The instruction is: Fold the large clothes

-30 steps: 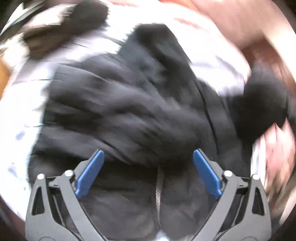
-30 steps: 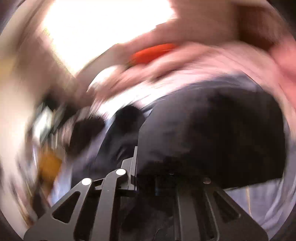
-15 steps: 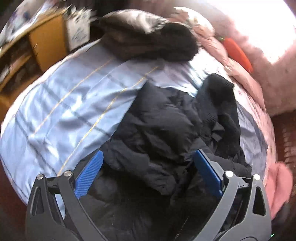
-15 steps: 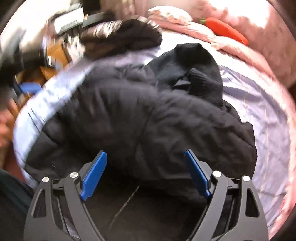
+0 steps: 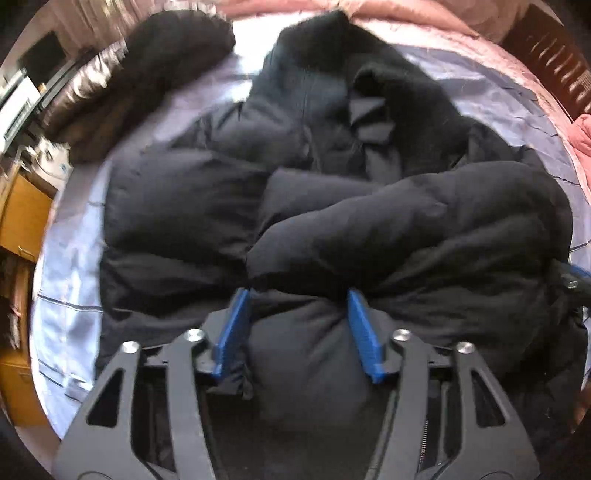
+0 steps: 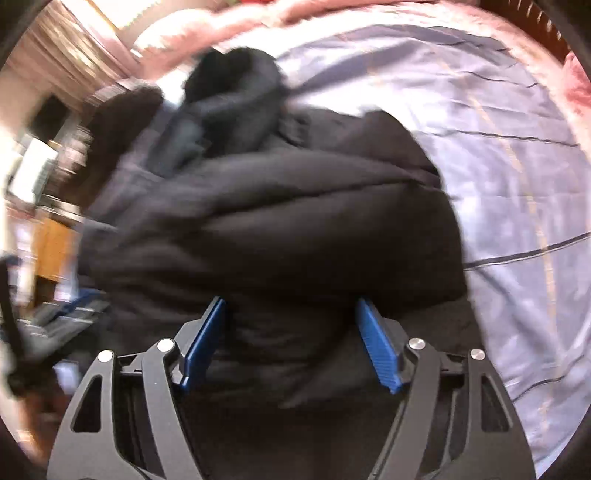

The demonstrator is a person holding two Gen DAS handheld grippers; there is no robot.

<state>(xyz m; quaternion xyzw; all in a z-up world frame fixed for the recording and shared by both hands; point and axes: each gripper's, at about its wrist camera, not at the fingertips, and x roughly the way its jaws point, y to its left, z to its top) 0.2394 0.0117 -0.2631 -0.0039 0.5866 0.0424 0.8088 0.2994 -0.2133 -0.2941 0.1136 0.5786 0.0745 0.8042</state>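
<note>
A big black puffer jacket (image 5: pixel 332 206) lies bunched on a pale blue bedsheet (image 5: pixel 70 258). My left gripper (image 5: pixel 297 295) has closed partway, its blue pads pinching a thick fold of the jacket's near edge. In the right wrist view the same jacket (image 6: pixel 280 221) fills the middle, and my right gripper (image 6: pixel 290 306) squeezes another thick fold between its blue pads. The jacket's dark collar or hood (image 6: pixel 236 81) lies at the far end. The right gripper's blue tip shows at the right edge of the left wrist view (image 5: pixel 578 275).
A second dark brown garment (image 5: pixel 140 70) is piled at the bed's far left. Pink bedding (image 5: pixel 424 18) runs along the far edge. A wooden cabinet (image 5: pixel 22 221) stands left of the bed. Bare sheet (image 6: pixel 517 184) lies right of the jacket.
Both grippers were wide open half a second ago above the jacket. They have dropped to its near edge and closed onto folds of it. The right view is still blurred by motion.
</note>
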